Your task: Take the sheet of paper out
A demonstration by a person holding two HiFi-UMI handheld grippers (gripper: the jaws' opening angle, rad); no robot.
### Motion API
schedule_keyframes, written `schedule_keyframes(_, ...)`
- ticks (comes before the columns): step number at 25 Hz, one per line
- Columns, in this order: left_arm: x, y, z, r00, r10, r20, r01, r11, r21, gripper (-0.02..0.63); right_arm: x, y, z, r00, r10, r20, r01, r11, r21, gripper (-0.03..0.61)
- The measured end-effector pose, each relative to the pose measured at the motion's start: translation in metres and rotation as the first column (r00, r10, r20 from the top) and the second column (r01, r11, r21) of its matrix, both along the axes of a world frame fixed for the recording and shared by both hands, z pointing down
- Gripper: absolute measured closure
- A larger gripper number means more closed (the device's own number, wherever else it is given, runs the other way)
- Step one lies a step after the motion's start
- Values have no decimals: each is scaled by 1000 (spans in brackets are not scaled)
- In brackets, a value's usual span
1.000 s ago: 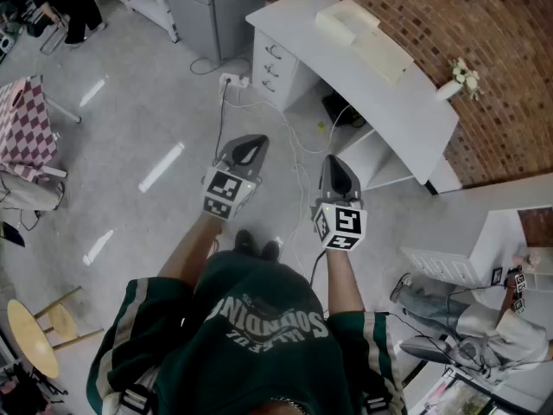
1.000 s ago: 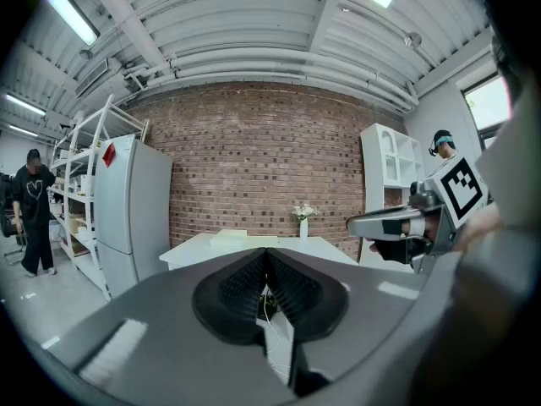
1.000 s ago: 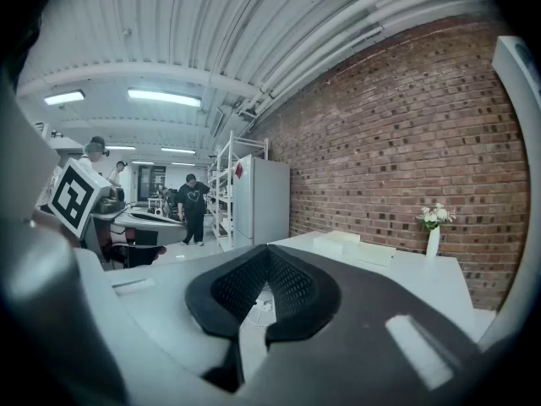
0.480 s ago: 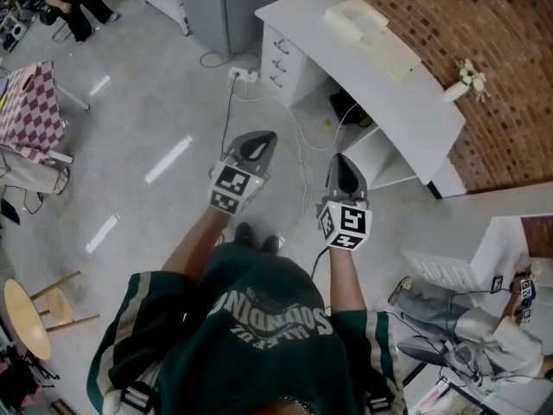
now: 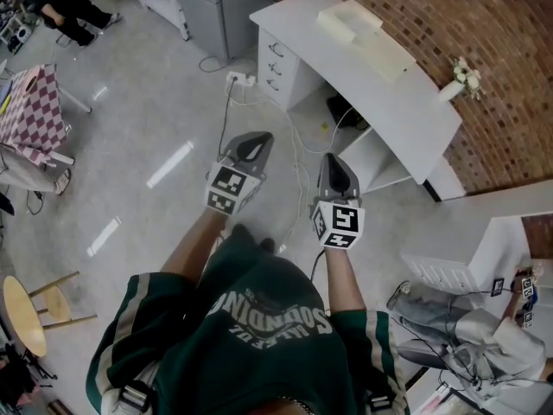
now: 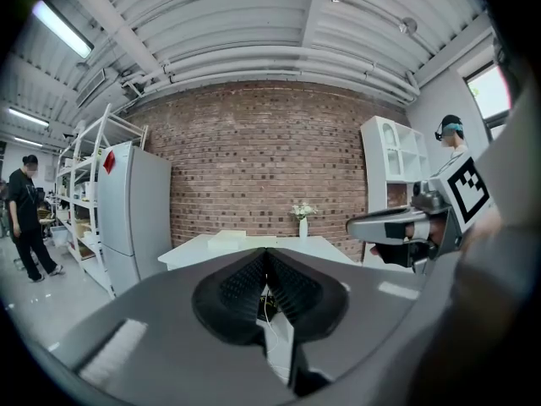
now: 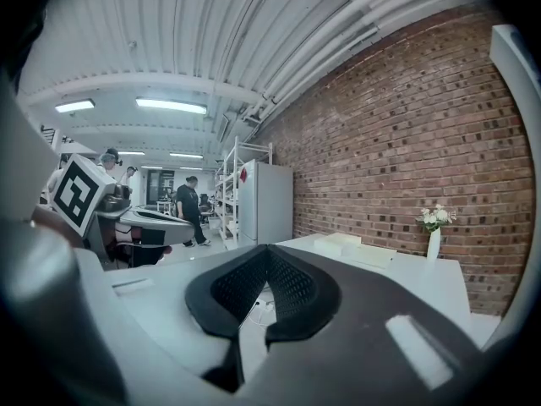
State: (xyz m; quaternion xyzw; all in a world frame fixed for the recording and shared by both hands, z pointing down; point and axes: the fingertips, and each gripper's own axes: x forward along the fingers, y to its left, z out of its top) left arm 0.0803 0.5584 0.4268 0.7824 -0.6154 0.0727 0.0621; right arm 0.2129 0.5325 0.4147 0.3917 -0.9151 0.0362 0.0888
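left gripper (image 5: 251,148) and right gripper (image 5: 335,168) are held out level over the floor, well apart from the white bench (image 5: 406,102); both pairs of jaws are together with nothing between them. no sheet of paper can be made out, and i judge it to be in or on the flat white box (image 5: 363,31) on the bench. the step in hand is the approach: come square to the box, open one pair of jaws only once the sheet's edge shows, then pinch that edge and draw it out flat.

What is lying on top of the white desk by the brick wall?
On the white desk are a flat cream box and, near one end, a vase of white flowers. What the box holds is covered by its lid.
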Motion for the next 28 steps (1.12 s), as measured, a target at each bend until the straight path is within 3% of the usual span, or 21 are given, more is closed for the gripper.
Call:
schedule_keyframes(11,16,-36,-1,999,35,-1,-35,999,8,603,14,-33,4,1000,28,13,-28,1000,-6,577)
schedule_keyframes(28,-43,-176,16,994,107,-28,-108,994,-24,603,-46,-162,11,995,103,-3,-103,994,-32,577)
